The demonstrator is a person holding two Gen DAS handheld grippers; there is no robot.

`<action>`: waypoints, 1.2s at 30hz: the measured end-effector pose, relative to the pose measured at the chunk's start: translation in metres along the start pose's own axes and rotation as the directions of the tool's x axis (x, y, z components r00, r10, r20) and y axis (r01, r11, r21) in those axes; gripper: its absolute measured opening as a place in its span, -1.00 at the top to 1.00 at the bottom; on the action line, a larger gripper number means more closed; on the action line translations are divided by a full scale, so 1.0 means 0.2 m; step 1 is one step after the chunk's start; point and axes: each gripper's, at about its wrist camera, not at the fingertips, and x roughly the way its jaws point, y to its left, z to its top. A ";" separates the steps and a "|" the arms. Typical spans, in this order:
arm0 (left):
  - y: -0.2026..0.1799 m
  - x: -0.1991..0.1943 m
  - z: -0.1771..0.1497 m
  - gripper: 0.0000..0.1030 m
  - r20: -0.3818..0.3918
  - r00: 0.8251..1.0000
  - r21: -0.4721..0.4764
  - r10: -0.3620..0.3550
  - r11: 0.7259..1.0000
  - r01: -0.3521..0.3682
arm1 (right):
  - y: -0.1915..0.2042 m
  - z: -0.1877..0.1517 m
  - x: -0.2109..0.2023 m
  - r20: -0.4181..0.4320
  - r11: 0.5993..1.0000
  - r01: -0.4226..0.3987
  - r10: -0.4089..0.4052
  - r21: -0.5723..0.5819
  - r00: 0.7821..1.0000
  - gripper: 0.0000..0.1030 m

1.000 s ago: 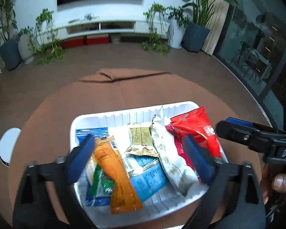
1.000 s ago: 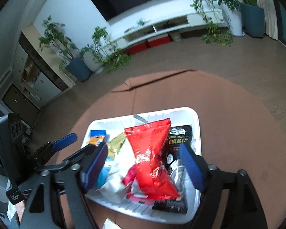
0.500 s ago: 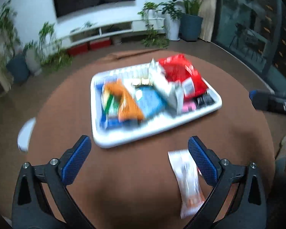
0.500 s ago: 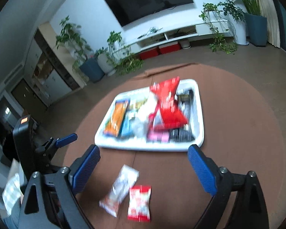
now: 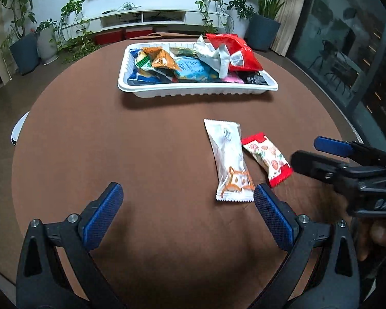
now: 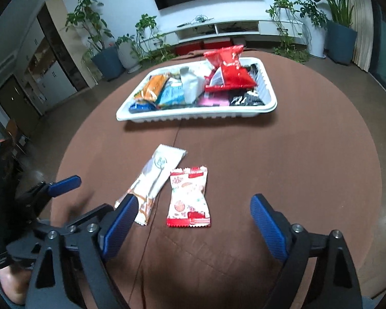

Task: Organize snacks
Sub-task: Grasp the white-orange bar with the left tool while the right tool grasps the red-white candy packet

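A: Snacks first. Where are they?

B: Most sit piled in the white tray (image 5: 198, 91) at the far side of the round brown counter (image 5: 141, 154). A red bag (image 5: 235, 49) lies on top at the tray's right end, an orange packet (image 5: 162, 59) at the left, a crumpled white wrapper (image 5: 213, 56) between them, blue, pink and black packs underneath.

A: Loose ones?

B: Two, on the bare counter, well apart from the tray on the near side. A long white pouch with a fox drawing (image 5: 230, 159) and, just beside it on its right, a smaller red-and-white candy pack (image 5: 267, 158). In the left wrist view they touch or nearly touch at the upper corner; cannot tell which.

A: Left claw?

B: Left claw (image 5: 187, 213) open wide, nothing between the blue pads. Its right pad sits just at the fox pouch's lower corner in its own view; contact unclear.

A: Right claw?

B: Right claw (image 6: 193, 226) wide too, jaws closing slightly at this moment, nothing gripped. The candy pack (image 6: 189, 197) lies ahead of the gap, between the two fingers' lines, flat on the counter. The left pad overlaps the fox pouch's (image 6: 154, 177) near end in that view.

A: Hands?

B: A bit of a hand shows behind each tool, blurred.
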 end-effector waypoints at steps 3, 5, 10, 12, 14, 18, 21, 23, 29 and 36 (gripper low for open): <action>0.00 -0.02 0.01 -0.99 0.004 1.000 0.011 0.015 1.000 -0.015 | 0.01 -0.01 0.04 -0.014 1.000 0.024 -0.025 -0.020 1.000 -0.72; 0.02 -0.03 0.02 -0.99 0.011 1.000 0.000 0.020 1.000 -0.020 | 0.01 -0.01 0.06 -0.025 0.998 0.051 -0.052 -0.032 0.998 -0.64; 0.09 -0.03 0.06 -0.99 0.014 0.999 -0.026 0.045 0.999 -0.044 | 0.01 -0.01 0.12 -0.061 0.996 0.058 -0.062 -0.061 0.996 -0.51; 0.10 -0.05 0.06 -0.99 0.021 0.998 -0.025 0.053 0.998 -0.052 | 0.02 0.00 0.14 -0.076 0.996 0.053 -0.058 -0.071 0.995 -0.49; 0.09 -0.06 0.06 -0.99 0.025 0.998 -0.018 0.059 0.998 -0.058 | 0.04 0.00 0.16 -0.087 0.995 0.052 -0.059 -0.087 0.994 -0.42; 0.09 -0.08 0.08 -0.99 0.030 0.998 -0.018 0.050 0.999 -0.050 | 0.07 0.00 0.20 -0.121 0.989 0.070 -0.085 -0.128 0.989 -0.31; 0.08 -0.08 0.08 -0.98 0.031 0.999 -0.008 0.036 0.999 -0.036 | 0.08 -0.01 0.20 -0.116 0.986 0.086 -0.103 -0.144 0.988 -0.24; 0.06 -0.08 0.08 -0.93 0.028 0.999 -0.002 0.033 0.999 -0.033 | 0.09 -0.02 0.19 -0.115 0.982 0.104 -0.123 -0.158 0.986 -0.12; 0.00 -0.01 0.10 -0.76 -0.019 0.999 0.032 0.030 0.999 -0.029 | 0.09 -0.03 0.18 -0.119 0.973 0.116 -0.142 -0.201 0.983 0.12; -0.11 0.09 0.15 -0.75 -0.075 0.997 0.103 0.023 0.995 -0.016 | 0.05 -0.05 0.14 -0.131 0.978 0.092 -0.118 -0.189 0.984 0.15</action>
